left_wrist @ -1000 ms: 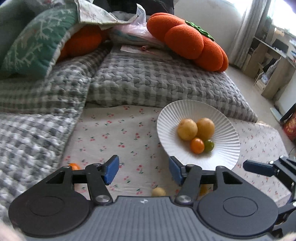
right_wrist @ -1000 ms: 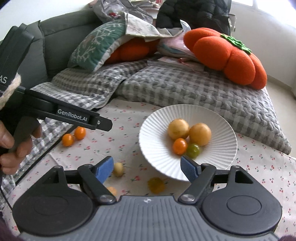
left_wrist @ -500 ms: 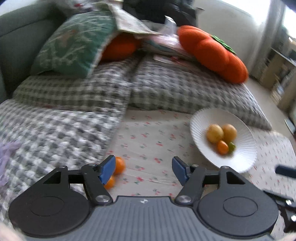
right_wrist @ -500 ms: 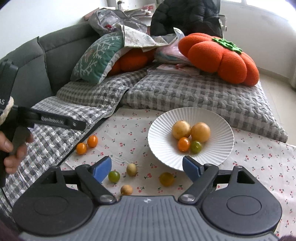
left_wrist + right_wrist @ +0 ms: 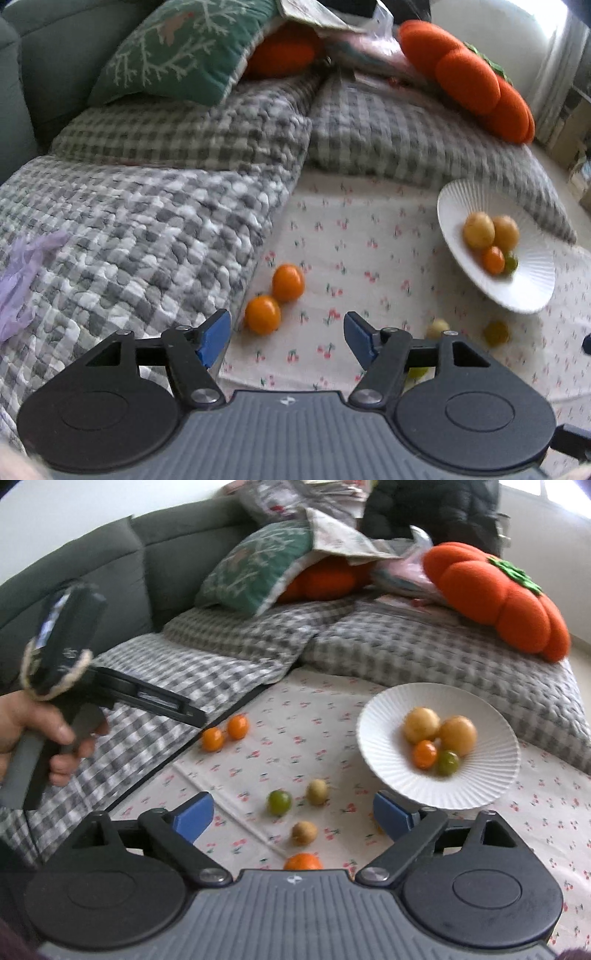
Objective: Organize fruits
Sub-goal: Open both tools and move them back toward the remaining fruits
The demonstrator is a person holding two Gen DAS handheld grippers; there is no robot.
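Left wrist view: left tongs (image 5: 287, 336) released, jaws just been opening, nothing between them; two orange fruits (image 5: 275, 297) lie just ahead on the cherry-print cloth (image 5: 354, 258), touching each other, beside the checked blanket (image 5: 147, 229).
Right wrist view: right tongs (image 5: 293, 818) spread wide, jaws just been opening, gripping nothing.
Plate: white ribbed plate (image 5: 491, 775) on the cloth holds four fruits.
Loose fruits: green fruit (image 5: 279, 802), two tan ones (image 5: 317, 792) and an orange one (image 5: 303, 862) lie between the right jaws.
Person: hand (image 5: 33, 734) holds the left tongs' handle.
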